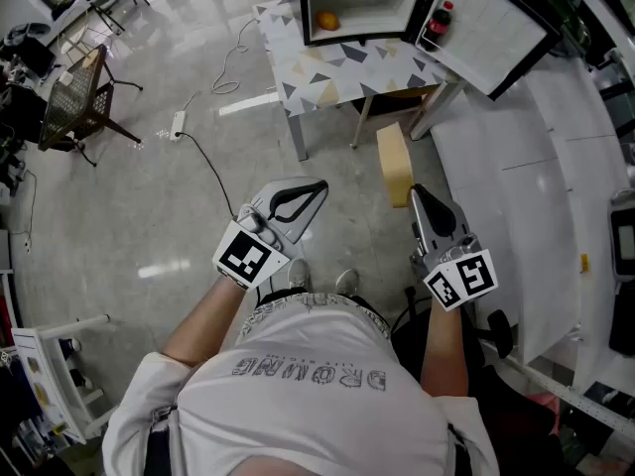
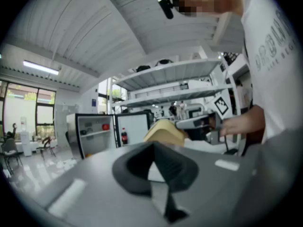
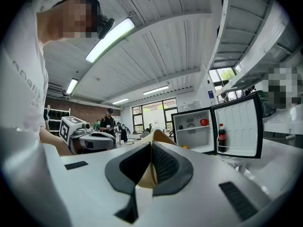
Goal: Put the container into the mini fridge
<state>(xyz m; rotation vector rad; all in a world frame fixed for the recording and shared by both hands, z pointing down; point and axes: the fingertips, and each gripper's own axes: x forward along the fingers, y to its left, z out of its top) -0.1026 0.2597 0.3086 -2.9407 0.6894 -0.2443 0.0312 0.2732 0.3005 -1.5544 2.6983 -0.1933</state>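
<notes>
Open mini fridge [image 1: 362,8] at top centre, both grippers low in the frame.
On a patterned table [image 1: 327,67], it holds an orange fruit [image 1: 326,20] and a red item [image 3: 204,122], with a cola bottle [image 1: 440,23] in its door. Grey floor [image 1: 149,196] spreads left. The left gripper [image 1: 318,187] and right gripper [image 1: 417,192] have their jaws together, gripping nothing.

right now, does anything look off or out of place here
Nothing spilled or broken. The mini fridge door stands wide open, and a power strip with its cable trails across the floor. The left gripper and right gripper are shut, empty.
</notes>
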